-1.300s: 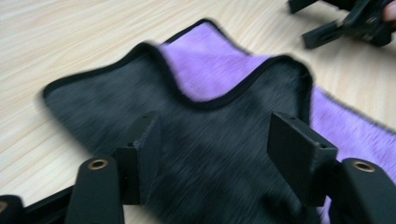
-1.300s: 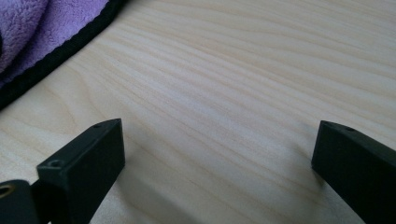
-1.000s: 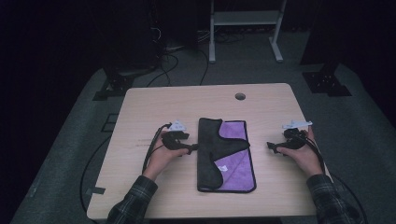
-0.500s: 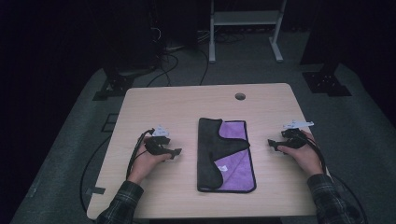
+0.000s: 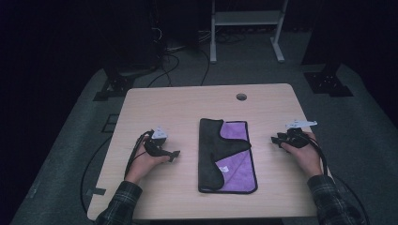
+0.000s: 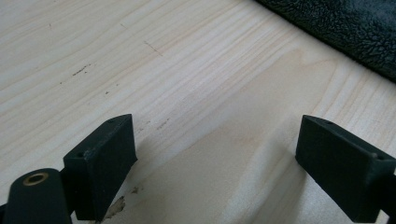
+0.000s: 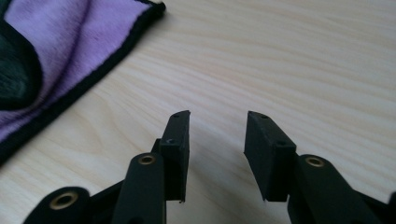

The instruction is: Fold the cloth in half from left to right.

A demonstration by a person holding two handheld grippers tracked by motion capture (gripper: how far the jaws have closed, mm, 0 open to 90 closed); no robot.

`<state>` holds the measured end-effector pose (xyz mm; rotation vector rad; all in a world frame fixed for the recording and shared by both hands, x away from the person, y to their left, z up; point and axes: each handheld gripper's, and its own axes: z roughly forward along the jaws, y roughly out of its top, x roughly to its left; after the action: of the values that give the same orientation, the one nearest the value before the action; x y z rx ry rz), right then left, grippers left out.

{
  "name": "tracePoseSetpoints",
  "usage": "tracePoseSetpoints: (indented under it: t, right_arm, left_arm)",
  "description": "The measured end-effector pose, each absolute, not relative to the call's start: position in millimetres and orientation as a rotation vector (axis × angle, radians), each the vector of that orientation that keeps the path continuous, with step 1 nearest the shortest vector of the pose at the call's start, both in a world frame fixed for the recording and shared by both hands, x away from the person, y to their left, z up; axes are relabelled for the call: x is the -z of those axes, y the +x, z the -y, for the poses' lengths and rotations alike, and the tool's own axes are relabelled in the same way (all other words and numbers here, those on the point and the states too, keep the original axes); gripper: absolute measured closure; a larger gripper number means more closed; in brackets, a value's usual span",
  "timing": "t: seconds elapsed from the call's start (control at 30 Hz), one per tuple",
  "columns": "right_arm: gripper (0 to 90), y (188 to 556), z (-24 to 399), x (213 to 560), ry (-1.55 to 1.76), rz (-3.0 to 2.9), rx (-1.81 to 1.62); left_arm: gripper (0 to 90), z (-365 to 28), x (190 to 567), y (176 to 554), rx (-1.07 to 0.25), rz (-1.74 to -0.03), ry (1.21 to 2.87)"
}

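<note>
While the folded cloth lay lengthwise between them, both claws were kept clear of it. The left claw, just opened wide and empty, was nearer; the right claw had been half closed on nothing.

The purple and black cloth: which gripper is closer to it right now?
Left, though only slightly. The left gripper lies off the left edge of the cloth, jaws open; the right gripper sits off its right edge, jaws closing on nothing.
</note>
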<state>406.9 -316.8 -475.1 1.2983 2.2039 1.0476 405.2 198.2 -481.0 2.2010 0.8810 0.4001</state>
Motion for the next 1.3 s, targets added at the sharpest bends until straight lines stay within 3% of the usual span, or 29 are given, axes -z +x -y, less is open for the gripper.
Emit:
tracePoseSetpoints:
  t: [0.2, 0.87, 1.3]
  right_arm:
    - [63.6, 406.9, 304.1, 461.7, 1.253, -2.233, -1.11]
    - [64.7, 419.6, 249.1, 435.4, 1.097, -2.323, -1.222]
    - [64.7, 430.0, 195.1, 437.3, 0.995, -2.419, -1.264]
  left_arm:
    - [0.0, -197.1, 483.0, 406.3, -0.39, -0.867, 2.219]
    - [0.0, -196.9, 483.2, 406.1, -0.385, -0.872, 2.216]
    - [0.0, -196.6, 483.2, 405.9, -0.387, -0.876, 2.215]
